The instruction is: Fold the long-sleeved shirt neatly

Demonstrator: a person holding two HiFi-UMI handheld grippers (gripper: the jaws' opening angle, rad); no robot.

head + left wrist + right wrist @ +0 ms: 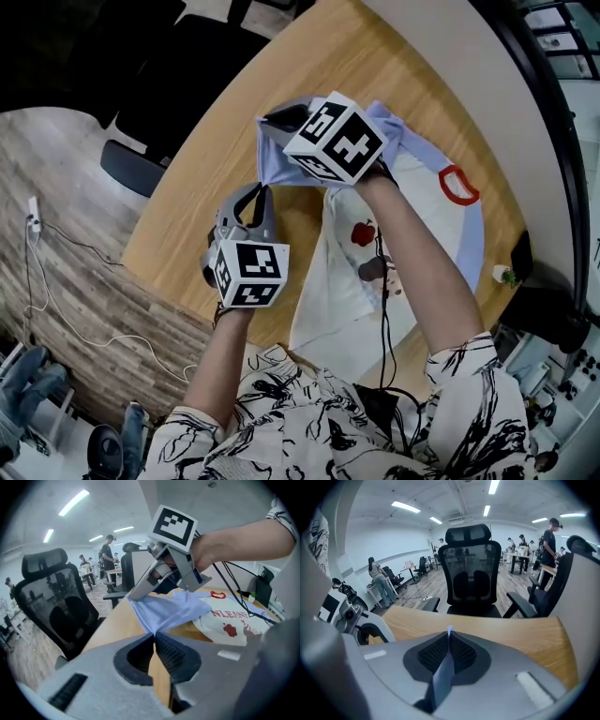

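Observation:
The long-sleeved shirt (pixel 412 234) lies on the round wooden table (pixel 216 178). It is white with pale blue sleeves, a red collar and a red apple print. My right gripper (pixel 277 120) is shut on the far corner of a blue sleeve fold (pixel 281 164), and a strip of blue cloth (pixel 443 672) is pinched between its pads. My left gripper (pixel 255 193) is shut on the near corner of the same fold, where the blue cloth (pixel 164 611) runs into its closed pads (pixel 161 648). The sleeve hangs taut between both grippers, lifted off the table.
Black office chairs (pixel 150 103) stand beyond the table's far edge, one (pixel 471 573) straight ahead in the right gripper view. A dark phone-like object (pixel 520 255) and a small white item (pixel 503 275) sit near the table's right rim. A cable (pixel 384 309) trails along my right arm.

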